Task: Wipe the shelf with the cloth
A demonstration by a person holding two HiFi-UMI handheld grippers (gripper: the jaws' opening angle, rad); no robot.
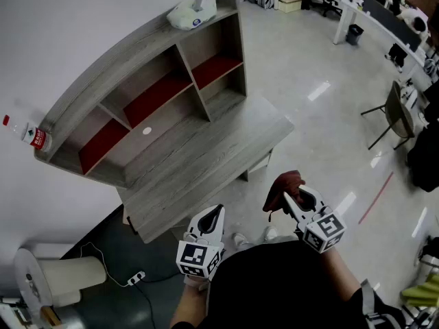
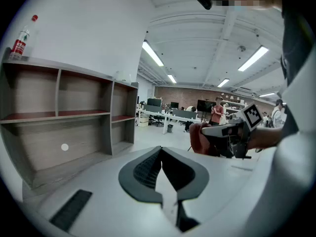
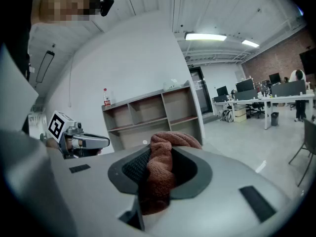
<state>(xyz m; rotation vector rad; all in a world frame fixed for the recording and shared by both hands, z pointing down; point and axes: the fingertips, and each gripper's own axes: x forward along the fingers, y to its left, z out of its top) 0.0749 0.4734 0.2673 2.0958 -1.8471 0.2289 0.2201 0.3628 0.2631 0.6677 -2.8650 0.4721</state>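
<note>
A grey wooden shelf point(image 1: 147, 60) with red boards stands on a grey desk point(image 1: 206, 156) against the white wall; it also shows at the left of the left gripper view as the shelf point(image 2: 59, 117) and beyond the jaws as the shelf point(image 3: 148, 115) in the right gripper view. My right gripper point(image 1: 291, 199) is shut on a reddish-brown cloth point(image 1: 282, 186), held in front of the desk's near edge. The cloth point(image 3: 160, 174) bulges between its jaws. My left gripper point(image 1: 214, 216) hangs beside it, shut and empty, with its jaws point(image 2: 160, 164) meeting.
A clear bottle with a red label point(image 1: 31, 134) stands on the shelf's top left end, a white bundle point(image 1: 192, 11) on its top right end. A white round stand point(image 1: 65, 279) and a power strip point(image 1: 134, 277) are at the lower left. Office desks point(image 1: 370, 12) and a chair point(image 1: 394, 108) stand to the right.
</note>
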